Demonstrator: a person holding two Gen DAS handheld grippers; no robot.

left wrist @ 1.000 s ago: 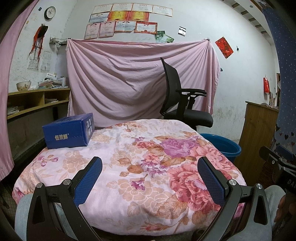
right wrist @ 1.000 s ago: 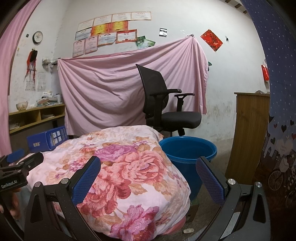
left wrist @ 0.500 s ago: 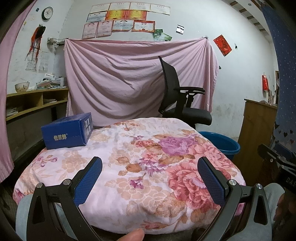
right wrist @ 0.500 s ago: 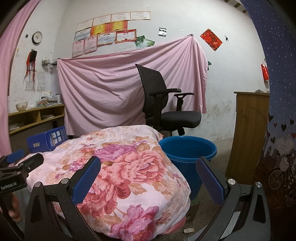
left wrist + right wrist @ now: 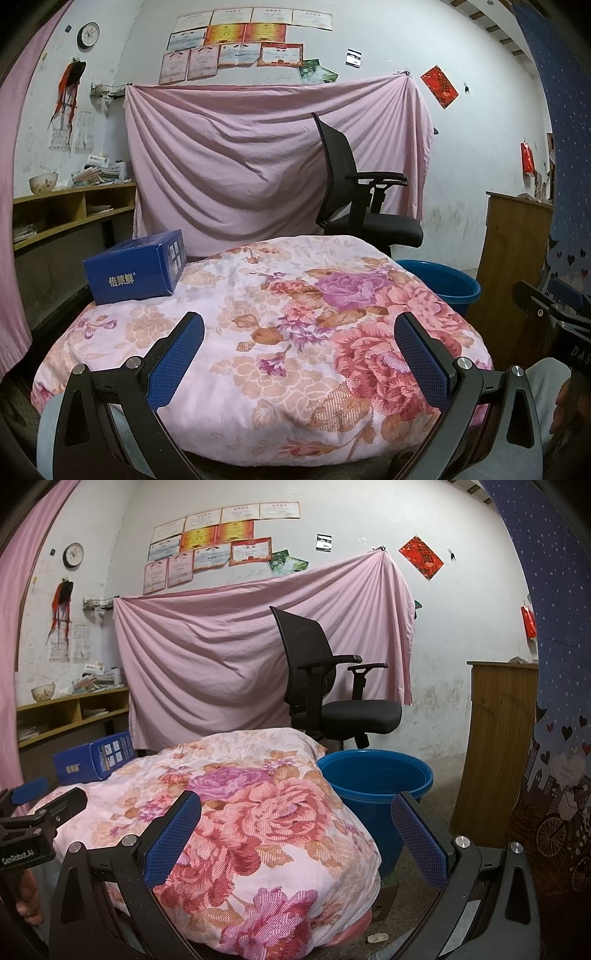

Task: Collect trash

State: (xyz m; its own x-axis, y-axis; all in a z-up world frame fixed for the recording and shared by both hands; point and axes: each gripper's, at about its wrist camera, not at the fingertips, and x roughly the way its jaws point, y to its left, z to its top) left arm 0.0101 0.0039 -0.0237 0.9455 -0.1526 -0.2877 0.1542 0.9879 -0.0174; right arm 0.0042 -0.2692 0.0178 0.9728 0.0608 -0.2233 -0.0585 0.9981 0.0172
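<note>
A blue carton (image 5: 136, 267) lies on the far left of a round table under a floral cloth (image 5: 266, 332). It also shows in the right wrist view (image 5: 94, 760). A blue plastic tub (image 5: 373, 790) stands on the floor to the right of the table; its rim shows in the left wrist view (image 5: 443, 284). My left gripper (image 5: 299, 354) is open and empty over the near edge of the table. My right gripper (image 5: 297, 834) is open and empty, at the table's right side, short of the tub.
A black office chair (image 5: 328, 690) stands behind the table before a hung pink sheet (image 5: 258, 166). A wooden cabinet (image 5: 495, 738) is at the right, low shelves (image 5: 66, 214) at the left. A small white scrap (image 5: 376, 938) lies on the floor.
The left view has shifted slightly; a fingertip that showed at the bottom edge half a second ago is gone. Both grippers stay open.
</note>
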